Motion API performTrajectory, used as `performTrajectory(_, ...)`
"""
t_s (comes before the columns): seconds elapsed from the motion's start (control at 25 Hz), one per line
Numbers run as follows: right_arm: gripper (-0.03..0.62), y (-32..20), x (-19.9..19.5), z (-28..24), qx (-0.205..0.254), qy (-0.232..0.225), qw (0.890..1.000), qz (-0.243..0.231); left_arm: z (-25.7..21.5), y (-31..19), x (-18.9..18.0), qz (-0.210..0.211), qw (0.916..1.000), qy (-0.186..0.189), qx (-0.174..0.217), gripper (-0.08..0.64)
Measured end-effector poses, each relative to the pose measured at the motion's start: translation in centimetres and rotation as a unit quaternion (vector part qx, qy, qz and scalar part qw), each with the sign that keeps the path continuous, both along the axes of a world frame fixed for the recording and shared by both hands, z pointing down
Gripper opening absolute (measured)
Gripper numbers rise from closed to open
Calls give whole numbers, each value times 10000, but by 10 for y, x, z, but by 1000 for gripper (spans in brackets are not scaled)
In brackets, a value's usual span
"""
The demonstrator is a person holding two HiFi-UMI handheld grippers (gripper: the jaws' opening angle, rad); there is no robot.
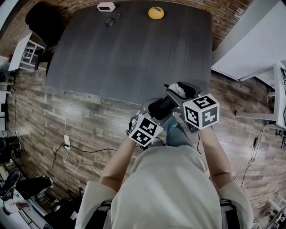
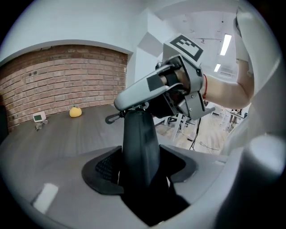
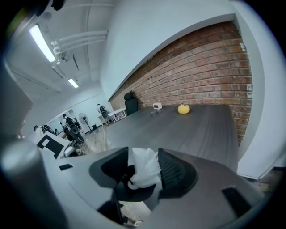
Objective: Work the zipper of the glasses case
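Dark grey wood-grain desk (image 1: 134, 58) is recorded at the top of the head view, with brown plank floor (image 1: 89, 120) below it. Both grippers are held over that floor, just off the desk's near right corner.

The left gripper (image 2: 140, 167) is found with its jaws fairly wide yet clamped on the black zippered glasses case (image 2: 140, 143), which stands up between the pads, clear of the desk. A small dark pull tab (image 2: 112, 118) is seen at the case's far end, where the right gripper (image 3: 144, 170) is placed. The jaws of the right gripper are closed on a white crumpled cloth (image 3: 143, 163).

At the desk's far edge a yellow-orange round fruit (image 1: 156, 12), a small white clock (image 1: 106, 6) and dark-framed spectacles (image 1: 111, 20) are noted.
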State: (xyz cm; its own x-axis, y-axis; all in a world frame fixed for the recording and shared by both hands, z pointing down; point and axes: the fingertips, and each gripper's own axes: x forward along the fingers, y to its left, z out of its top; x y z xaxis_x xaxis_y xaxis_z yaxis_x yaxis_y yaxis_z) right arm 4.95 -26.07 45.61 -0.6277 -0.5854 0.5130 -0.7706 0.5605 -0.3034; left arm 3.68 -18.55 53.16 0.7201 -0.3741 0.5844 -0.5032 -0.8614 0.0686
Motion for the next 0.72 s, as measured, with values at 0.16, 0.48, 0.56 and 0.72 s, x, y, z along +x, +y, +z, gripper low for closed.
performTrajectory(0.16, 82, 38, -18, 4, -102, 334, 9993, -129, 0, 37, -18, -10, 9998, -151, 110, 266)
performTrajectory(0.48, 21, 89, -37, -34, 516, 279, 9981, -199, -11, 80, -54, -309, 9994, 132, 55, 264)
performTrajectory(0.56, 16, 99, -42, -45, 589, 75, 9978, -297, -21, 90, -59, -340, 9987, 373, 41, 262)
performTrajectory(0.72, 9, 116, -46, -55, 790, 249, 9955, -455, -40, 112, -62, -389, 9950, 914, 57, 258)
